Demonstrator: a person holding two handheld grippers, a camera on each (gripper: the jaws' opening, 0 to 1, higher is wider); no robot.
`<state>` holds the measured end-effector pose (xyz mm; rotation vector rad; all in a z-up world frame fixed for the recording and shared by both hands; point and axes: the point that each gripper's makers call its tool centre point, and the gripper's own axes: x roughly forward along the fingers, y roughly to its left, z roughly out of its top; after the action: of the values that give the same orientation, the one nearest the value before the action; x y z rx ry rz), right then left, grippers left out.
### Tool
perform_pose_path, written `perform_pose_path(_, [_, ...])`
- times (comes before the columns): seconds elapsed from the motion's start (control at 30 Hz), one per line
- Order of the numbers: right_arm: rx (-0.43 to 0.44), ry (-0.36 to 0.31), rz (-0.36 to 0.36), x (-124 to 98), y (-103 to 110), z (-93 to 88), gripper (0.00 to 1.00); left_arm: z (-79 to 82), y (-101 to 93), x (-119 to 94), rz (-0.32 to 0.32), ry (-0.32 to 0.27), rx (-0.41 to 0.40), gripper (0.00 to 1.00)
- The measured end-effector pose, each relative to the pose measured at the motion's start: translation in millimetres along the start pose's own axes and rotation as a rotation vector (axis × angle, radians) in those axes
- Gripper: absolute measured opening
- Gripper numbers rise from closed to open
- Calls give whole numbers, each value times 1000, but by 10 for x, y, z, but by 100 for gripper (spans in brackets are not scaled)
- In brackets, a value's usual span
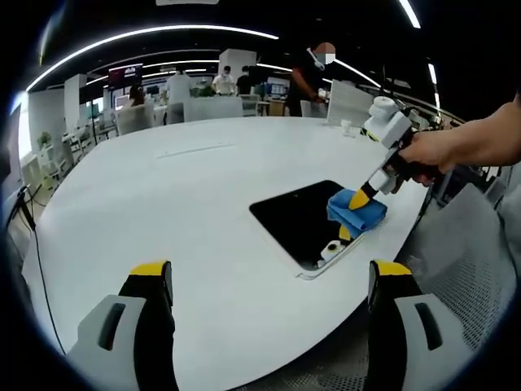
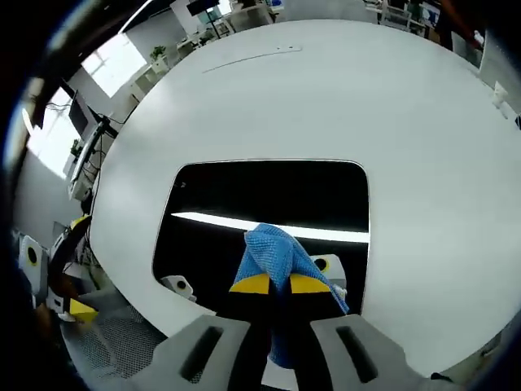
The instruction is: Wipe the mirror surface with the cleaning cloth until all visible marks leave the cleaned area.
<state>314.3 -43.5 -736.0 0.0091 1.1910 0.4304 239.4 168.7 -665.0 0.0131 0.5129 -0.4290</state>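
Note:
A dark rectangular mirror (image 1: 301, 220) (image 2: 269, 191) lies flat on the white table, reflecting ceiling lights. A blue cleaning cloth (image 1: 358, 212) (image 2: 273, 252) rests on the mirror's near right part. My right gripper (image 2: 273, 283) is shut on the cloth, its yellow tips pinching the fabric. In the left gripper view the right gripper (image 1: 356, 200) comes in from the right, held by a hand, with its tips pressed into the cloth. My left gripper (image 1: 269, 281) hovers open over the table's near edge, short of the mirror, with nothing between its jaws.
The big round white table (image 1: 163, 204) (image 2: 326, 90) spreads around the mirror. A grey mesh chair (image 1: 472, 261) stands at the right. People and desks are at the far side of the room. The table edge runs close under both grippers.

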Motion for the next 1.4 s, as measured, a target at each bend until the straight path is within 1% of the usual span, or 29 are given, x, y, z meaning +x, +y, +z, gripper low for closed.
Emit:
perform_pose_path(0.23, [3,8,4,-6,7,-82,0,10,5,-7,4,-6,1,99])
perform_pose_path(0.3, [5,7,5,-42,24,-117,0,3,6,-10,5,-4,0,99])
perform_pose_path(0.77, [33,16,38,-107,31,-266,0,12,20,-10,21,-4,8,99])
perform_pose_path(0.87, [32,18,43,-107,33,-283,0,15,3,-13,16,-4,23,99])
perform_pose_path(0.93, [30,19,46,-117,36,-297,0,13,5,-15,16,-5,21,99])
perform_pose_path(1.0, [31,20,48,-110,33,-310,0,26,31,-20,30,-11,14,99])
perform_pose_path(1.13, [33,20,51,-108,30,-324,0,26,18,-11,25,-13,15,99])
perform_pose_path(1.27, [32,16,55,-96,21,-323,0,64,32,-28,30,-36,5,99])
perform_pose_path(1.4, [23,13,54,-93,20,-321,0,47,24,-27,28,-26,5,99])
